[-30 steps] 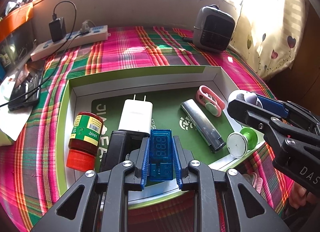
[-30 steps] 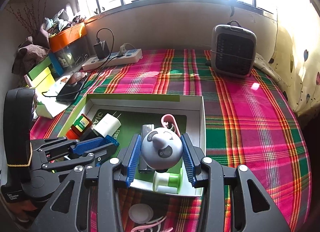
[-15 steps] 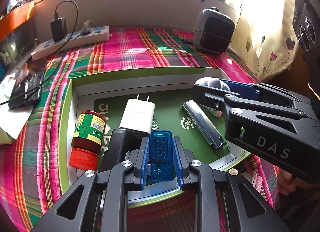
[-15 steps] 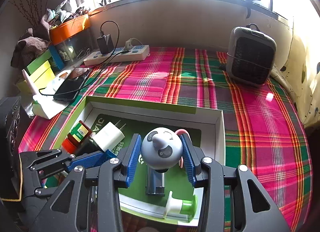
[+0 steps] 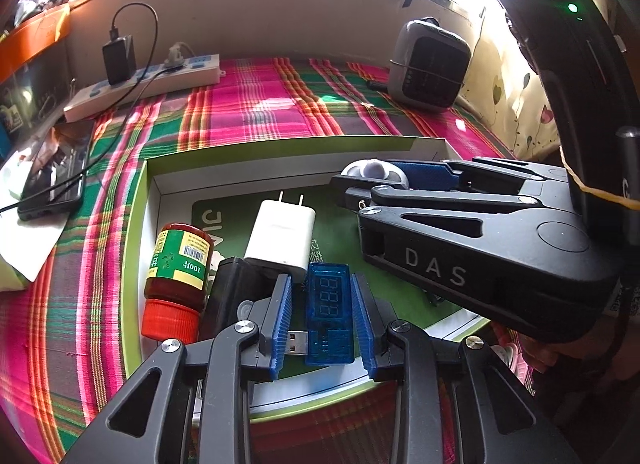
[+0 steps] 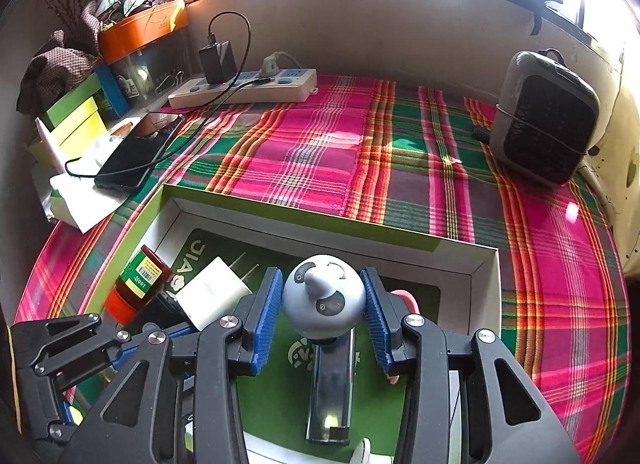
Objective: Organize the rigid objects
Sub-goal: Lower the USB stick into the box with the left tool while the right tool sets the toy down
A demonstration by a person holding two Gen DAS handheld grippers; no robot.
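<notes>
Loosening around the blue USB meter [image 5: 329, 314], left tongs [image 5: 324, 328] just spread, pads now clear of its sides, meter lying at the near edge of the green-lined box [image 5: 280, 144]. Light, hard plastic; best taken across the flat long sides, away from the metal plug. Just beyond: white charger [image 5: 280, 238] and red-capped bottle [image 5: 176, 272], inside the box. Farther in, right tongs [image 6: 324, 314] clamped on the round grey figure [image 6: 324, 300], carried over the box's middle; smooth, rounded, probably slippery, so gripped at the widest girth.
</notes>
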